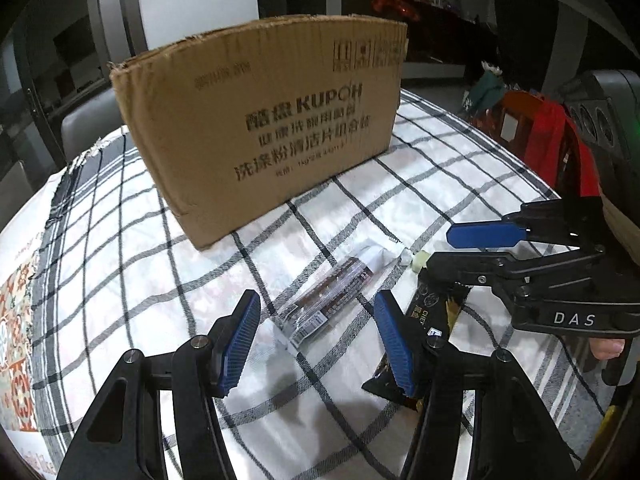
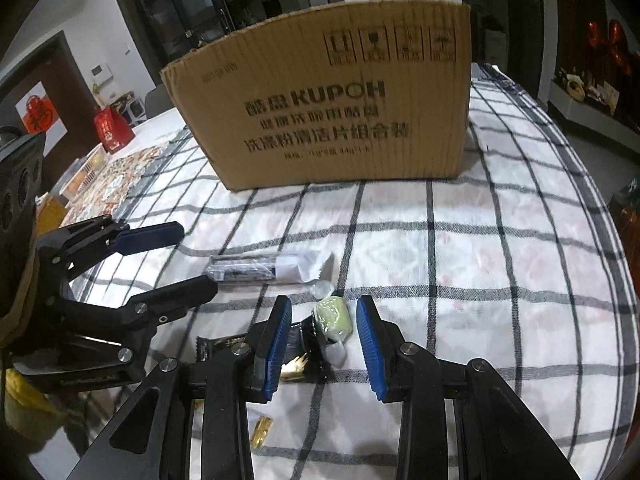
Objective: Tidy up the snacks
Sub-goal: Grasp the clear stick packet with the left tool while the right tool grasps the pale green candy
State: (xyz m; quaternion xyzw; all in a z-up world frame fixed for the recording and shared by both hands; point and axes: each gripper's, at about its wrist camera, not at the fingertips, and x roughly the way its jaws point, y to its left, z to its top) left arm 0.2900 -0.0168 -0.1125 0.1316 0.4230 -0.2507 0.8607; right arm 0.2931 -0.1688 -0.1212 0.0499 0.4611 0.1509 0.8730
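Observation:
A clear snack pack (image 1: 328, 300) with a brown filling and a white end lies on the checked cloth. My left gripper (image 1: 316, 336) hovers over it, open, with a pad on either side and neither touching. A pale green wrapped candy (image 2: 334, 316) lies partly on a black and gold packet (image 2: 304, 344). My right gripper (image 2: 324, 332) is open just above them, the candy in the gap between its pads. The right gripper (image 1: 440, 250) shows in the left wrist view beside the candy (image 1: 418, 262) and the packet (image 1: 436, 308). The left gripper (image 2: 198, 258) shows by the clear pack (image 2: 256, 268).
A tall open cardboard box (image 1: 260, 120) (image 2: 332, 108) stands on the checked tablecloth (image 2: 480, 260) behind the snacks. A small gold wrapper (image 2: 262, 432) lies near the table's front. A red bag (image 2: 112, 128) and a patterned mat (image 2: 120, 184) are far left; a chair with red cloth (image 1: 552, 140) stands right.

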